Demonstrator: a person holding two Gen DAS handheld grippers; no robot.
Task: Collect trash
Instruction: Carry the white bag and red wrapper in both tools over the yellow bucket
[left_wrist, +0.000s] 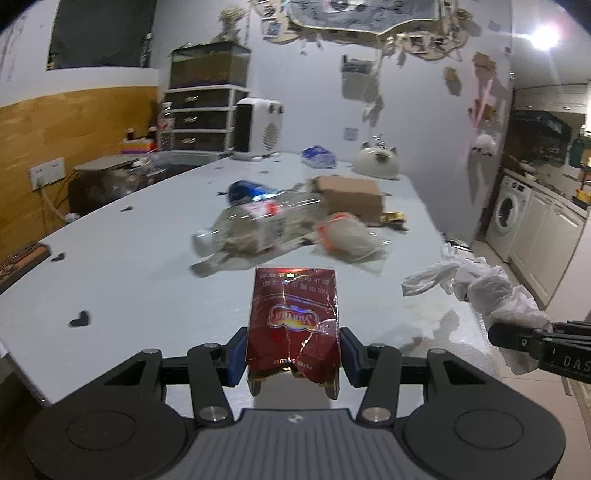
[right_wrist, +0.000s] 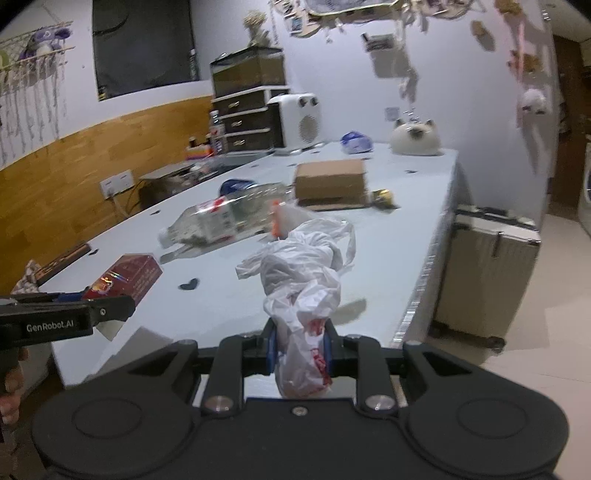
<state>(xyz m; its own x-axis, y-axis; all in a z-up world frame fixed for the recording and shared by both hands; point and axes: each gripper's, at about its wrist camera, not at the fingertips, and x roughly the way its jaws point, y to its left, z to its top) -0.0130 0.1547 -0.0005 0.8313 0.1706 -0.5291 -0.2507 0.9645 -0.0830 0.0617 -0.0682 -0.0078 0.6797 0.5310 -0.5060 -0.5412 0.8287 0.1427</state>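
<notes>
Dim room, lamp (left_wrist: 545, 37) glare top right, motion blur, fisheye edges.

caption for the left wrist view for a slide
Left gripper clamps a crumpled red packet above the littered table.

Open table (right_wrist: 229, 295) nearside; bottle (right_wrist: 207, 221), box (right_wrist: 330, 181) beyond.

My left gripper (left_wrist: 293, 354) is matte black: two angular linkage arms with round silver screws, blue pads on the inner finger faces, a ribbed grey plate in the middle and a round black disc on each side. My right gripper (right_wrist: 298, 345) has the same build. From its camera the left one's side reads "GenRobot.AI" in white
</notes>
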